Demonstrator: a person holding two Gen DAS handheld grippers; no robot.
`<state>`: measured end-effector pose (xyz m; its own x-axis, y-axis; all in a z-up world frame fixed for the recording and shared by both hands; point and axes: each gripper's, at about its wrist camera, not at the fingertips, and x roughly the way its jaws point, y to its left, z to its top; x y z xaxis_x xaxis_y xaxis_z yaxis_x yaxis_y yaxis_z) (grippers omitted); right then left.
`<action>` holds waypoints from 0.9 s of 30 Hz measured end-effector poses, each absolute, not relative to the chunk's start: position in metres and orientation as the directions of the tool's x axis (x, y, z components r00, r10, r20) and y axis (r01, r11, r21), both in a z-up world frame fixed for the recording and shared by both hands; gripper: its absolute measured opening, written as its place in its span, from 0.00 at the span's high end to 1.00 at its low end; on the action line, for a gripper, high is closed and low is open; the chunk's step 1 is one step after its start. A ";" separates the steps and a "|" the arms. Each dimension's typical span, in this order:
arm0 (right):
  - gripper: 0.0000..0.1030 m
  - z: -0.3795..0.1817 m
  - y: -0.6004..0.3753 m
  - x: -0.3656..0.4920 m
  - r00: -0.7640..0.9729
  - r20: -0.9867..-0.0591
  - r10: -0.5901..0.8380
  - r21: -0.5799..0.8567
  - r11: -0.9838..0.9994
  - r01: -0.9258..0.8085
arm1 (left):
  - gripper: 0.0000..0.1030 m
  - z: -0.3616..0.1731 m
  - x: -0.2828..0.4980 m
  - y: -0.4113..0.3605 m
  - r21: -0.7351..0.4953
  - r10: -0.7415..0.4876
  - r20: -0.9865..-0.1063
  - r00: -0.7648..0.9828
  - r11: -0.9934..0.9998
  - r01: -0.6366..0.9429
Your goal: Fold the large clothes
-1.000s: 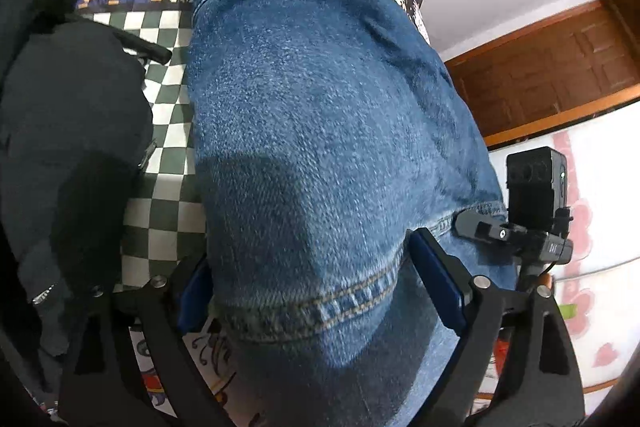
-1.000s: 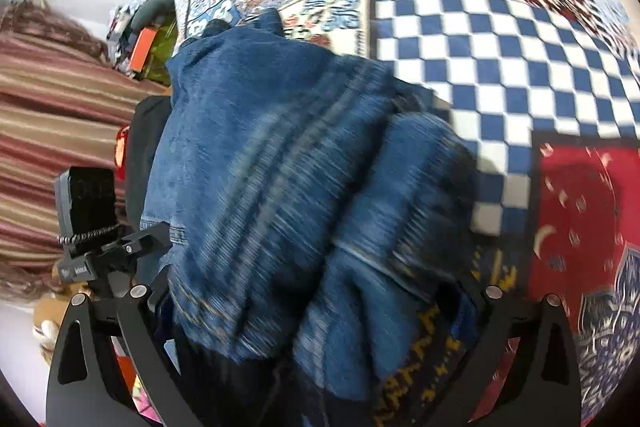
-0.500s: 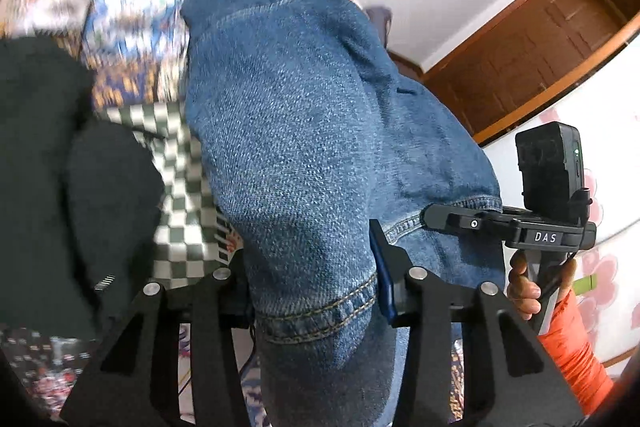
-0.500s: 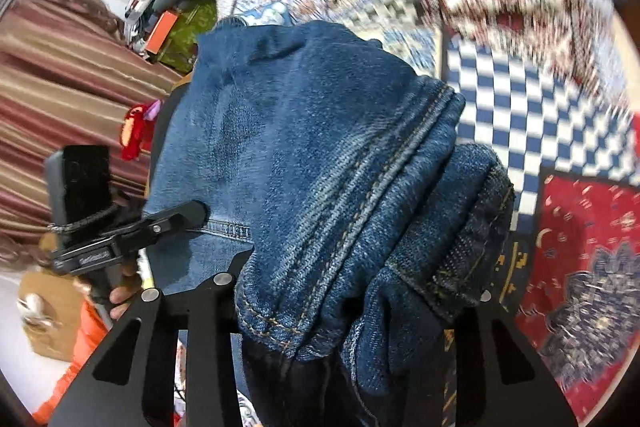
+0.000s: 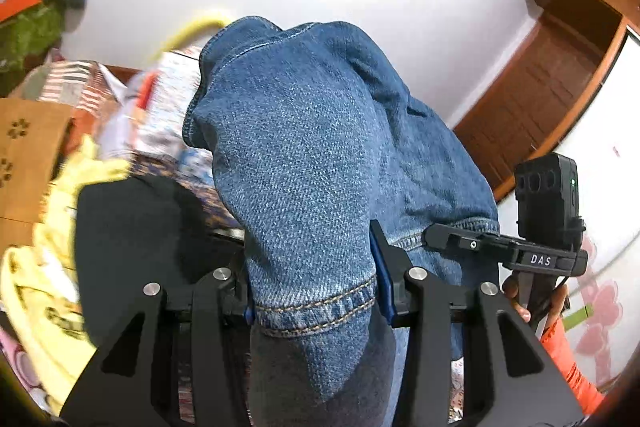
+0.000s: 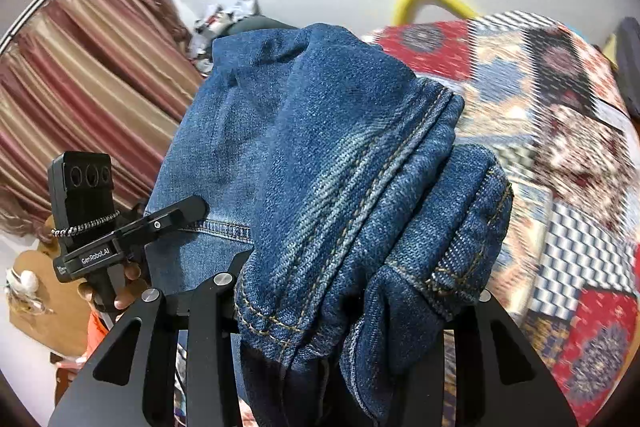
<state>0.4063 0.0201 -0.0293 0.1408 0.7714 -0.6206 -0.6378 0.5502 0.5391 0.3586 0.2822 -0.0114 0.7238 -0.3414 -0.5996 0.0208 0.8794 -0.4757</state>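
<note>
Clearly the fold is only partway through. Both claws hold one pair of blue jeans [image 5: 320,163] up in the air, above the patchwork bedspread [image 6: 560,155] rather than lying on it. In the left wrist view, the left claw [image 5: 314,291] is clamped on a stitched hem, the denim pinched between its blue pads and rising toward twelve o'clock in a single thick column. In the right wrist view, the right claw [image 6: 352,303] grips a bulkier wad of the jeans [image 6: 320,155], with several seamed layers bunched together and spilling toward three o'clock; its far finger is hidden under the cloth, but the fabric fills the gap and appears held fast.

Each camera catches the other handle: the right-hand tool [image 5: 536,227] sits at three o'clock in the left view, and the left-hand tool [image 6: 100,223] at nine o'clock in the right view, so the two grips lie close side by side.

As a judgement, the garment looks gathered lengthwise, with layers already doubled, yet nothing is laid flat or squared. What remains seems to be lowering it onto the bed, bringing the ends over, and smoothing the stack. A black garment [image 5: 136,227] and a yellow one [image 5: 52,267] lie at eight o'clock in the left view, apparently unfolded.
</note>
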 end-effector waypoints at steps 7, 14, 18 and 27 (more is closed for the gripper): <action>0.63 -0.066 0.103 0.413 0.047 -0.627 0.778 0.578 0.504 -0.642 | 0.57 -0.042 0.353 0.372 -0.482 -0.267 -0.647 0.714 0.869 -0.112; 0.63 -0.152 0.173 0.435 -0.062 -0.682 0.729 0.617 0.527 -0.585 | 0.57 -0.135 0.384 0.440 -0.477 -0.231 -0.746 0.624 0.839 -0.260; 0.58 -0.202 0.200 0.455 -0.082 -0.749 0.657 0.584 0.598 -0.549 | 0.51 -0.185 0.400 0.461 -0.478 -0.236 -0.778 0.582 0.824 -0.305; 0.49 -0.193 0.175 0.460 -0.074 -0.813 0.578 0.508 0.641 -0.576 | 0.47 -0.174 0.396 0.442 -0.323 -0.123 -0.820 0.559 0.906 -0.275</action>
<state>0.4598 0.1748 -0.1926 -0.0737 0.5778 -0.8129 -0.5763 0.6405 0.5075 0.3956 0.4421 -0.1735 0.5588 -0.1232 -0.8201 -0.2747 0.9055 -0.3233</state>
